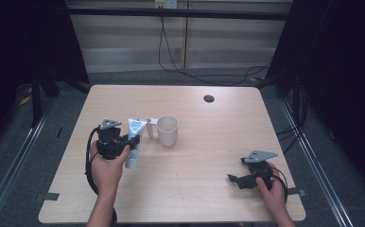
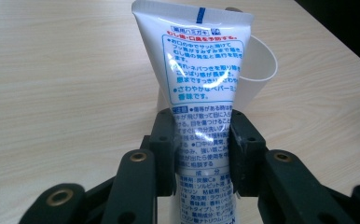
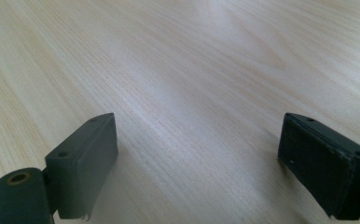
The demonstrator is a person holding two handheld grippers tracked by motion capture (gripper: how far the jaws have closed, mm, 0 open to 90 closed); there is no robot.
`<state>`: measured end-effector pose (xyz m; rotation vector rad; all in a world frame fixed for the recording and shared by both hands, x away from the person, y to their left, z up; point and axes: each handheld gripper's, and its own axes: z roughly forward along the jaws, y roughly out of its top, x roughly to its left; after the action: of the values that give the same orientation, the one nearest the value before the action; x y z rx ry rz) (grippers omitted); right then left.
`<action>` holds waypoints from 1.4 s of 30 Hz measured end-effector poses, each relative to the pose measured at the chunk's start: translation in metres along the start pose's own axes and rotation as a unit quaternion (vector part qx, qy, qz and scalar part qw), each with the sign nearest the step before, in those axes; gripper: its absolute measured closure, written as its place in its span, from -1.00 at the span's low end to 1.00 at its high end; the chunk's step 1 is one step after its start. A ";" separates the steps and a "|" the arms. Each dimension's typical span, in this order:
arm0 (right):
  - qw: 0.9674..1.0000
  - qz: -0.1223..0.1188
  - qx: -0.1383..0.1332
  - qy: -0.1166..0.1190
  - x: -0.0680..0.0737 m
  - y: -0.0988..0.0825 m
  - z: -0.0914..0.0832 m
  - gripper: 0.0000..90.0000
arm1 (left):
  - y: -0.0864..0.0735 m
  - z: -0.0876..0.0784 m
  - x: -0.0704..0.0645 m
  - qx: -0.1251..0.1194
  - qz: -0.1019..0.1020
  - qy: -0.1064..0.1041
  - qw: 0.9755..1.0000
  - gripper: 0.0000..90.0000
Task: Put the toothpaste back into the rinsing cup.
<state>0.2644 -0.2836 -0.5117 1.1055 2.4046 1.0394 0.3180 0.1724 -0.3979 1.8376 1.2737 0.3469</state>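
Materials and finishes noted at the table

Table (image 1: 209, 142) is seen as pale wood-grain laminate, smooth, softly sheened; tube (image 2: 201, 74) is glossy white plastic printed in blue and red, glare caught on it; cup (image 2: 259, 70) is matt off-white plastic; jaws of left gripper (image 2: 201, 154) and right gripper (image 3: 197, 163) are matt black plastic, brass-coloured pivots noted.

Light wood-grain table (image 1: 209, 142) with rounded corners and a dark round cable hole (image 1: 209, 99) near the far edge. Grey carpeted floor (image 1: 53, 127) all around. Metal floor rails (image 1: 15, 156) running along both sides of the table. Pale panelled wall (image 1: 185, 38) behind, crossed by a dark horizontal bar (image 1: 180, 13). Black cable (image 1: 164, 47) hanging from a wall socket (image 1: 165, 4) and trailing across the floor. Dark curtains (image 1: 351, 71) left and right. Even overhead light, soft sheen on the tabletop.
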 end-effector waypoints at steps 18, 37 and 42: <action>1.000 0.000 0.000 0.000 0.000 0.000 0.000 -0.75 | 0.012 0.000 -0.006 -0.050 0.013 -0.020 0.998 0.49; 1.000 0.000 0.000 0.000 0.000 0.000 0.000 -0.75 | 0.027 0.008 -0.018 -0.076 0.020 -0.035 0.996 0.49; 1.000 0.000 0.000 0.000 0.000 0.000 0.000 -0.75 | 0.031 0.011 -0.020 -0.073 0.023 -0.040 0.996 0.48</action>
<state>0.2644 -0.2836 -0.5117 1.1057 2.4046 1.0394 0.3353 0.1461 -0.3759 1.7412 1.1220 0.3782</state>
